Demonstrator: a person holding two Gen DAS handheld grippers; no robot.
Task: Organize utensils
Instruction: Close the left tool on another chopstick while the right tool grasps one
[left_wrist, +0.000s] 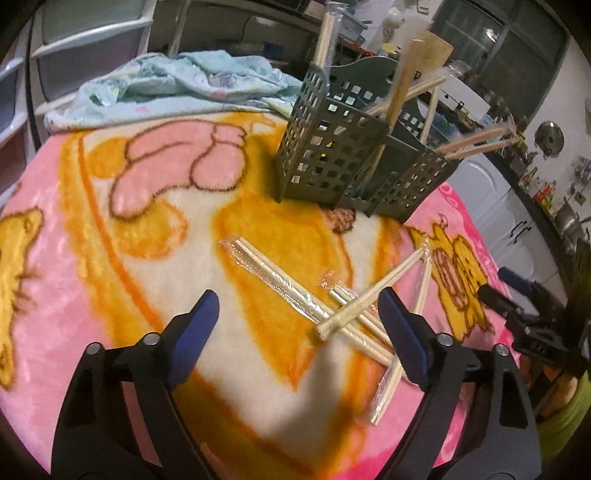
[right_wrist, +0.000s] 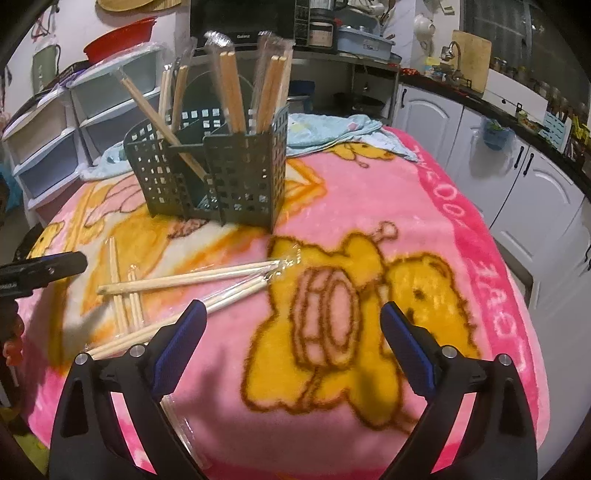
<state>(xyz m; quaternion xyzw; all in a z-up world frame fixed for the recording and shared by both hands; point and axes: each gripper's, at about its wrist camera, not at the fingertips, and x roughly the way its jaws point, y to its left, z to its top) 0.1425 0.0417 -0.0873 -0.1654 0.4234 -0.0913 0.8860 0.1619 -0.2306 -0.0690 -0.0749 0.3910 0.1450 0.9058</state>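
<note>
Here, the left gripper (left_wrist: 299, 314) hangs with fingers spread wide and empty above wrapped chopsticks (left_wrist: 354, 317) lying crossed on a pink cartoon blanket (left_wrist: 74, 258). The right gripper (right_wrist: 293, 325) is likewise spread and empty, just beside the pile. Beyond stands a green lattice caddy (right_wrist: 221, 173), more chopsticks upright inside.

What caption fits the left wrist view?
Open left tool above wrapped chopsticks on pink blanket, green utensil holder behind.
</note>
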